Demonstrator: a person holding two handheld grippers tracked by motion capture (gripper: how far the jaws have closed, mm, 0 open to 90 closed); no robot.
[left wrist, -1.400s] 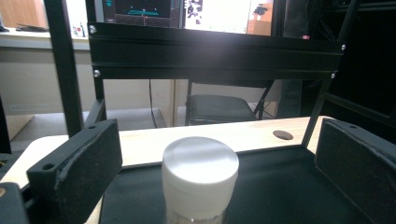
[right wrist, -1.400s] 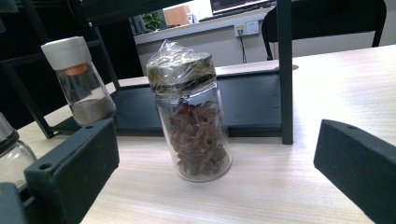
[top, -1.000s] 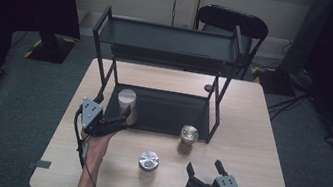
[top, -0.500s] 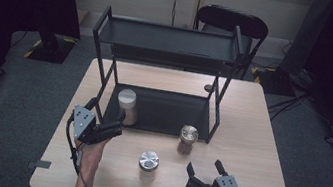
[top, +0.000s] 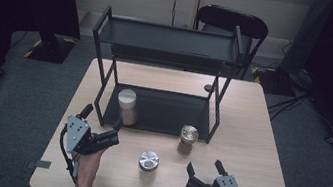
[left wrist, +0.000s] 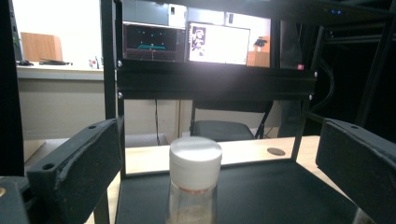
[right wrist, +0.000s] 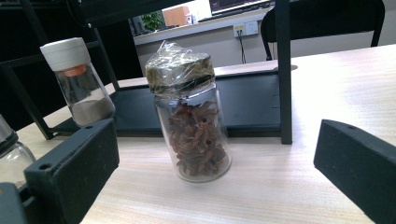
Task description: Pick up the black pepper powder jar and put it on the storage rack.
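Left hand-held gripper hovers low over the front-left part of the pale wooden worktop, its black jaws spread wide and empty, aimed at the clear glass spice jar with a white screw cap. That jar stands upright on the front-left corner of the lower shelf of the black metal two-tier rack, just beyond the jaw tips and not touched. In the left gripper view the same jar sits centred between the two jaws, apart from both.

Right hand-held gripper is held near the front-right edge of the worktop, its jaws likewise spread and holding nothing. It faces the clear glass jar of star anise with a film-wrapped gold lid, which stands upright on the worktop just in front of the rack's lower shelf, clear of both jaws. A third clear glass jar with a silver metal lid stands on the worktop between the two grippers, untouched.
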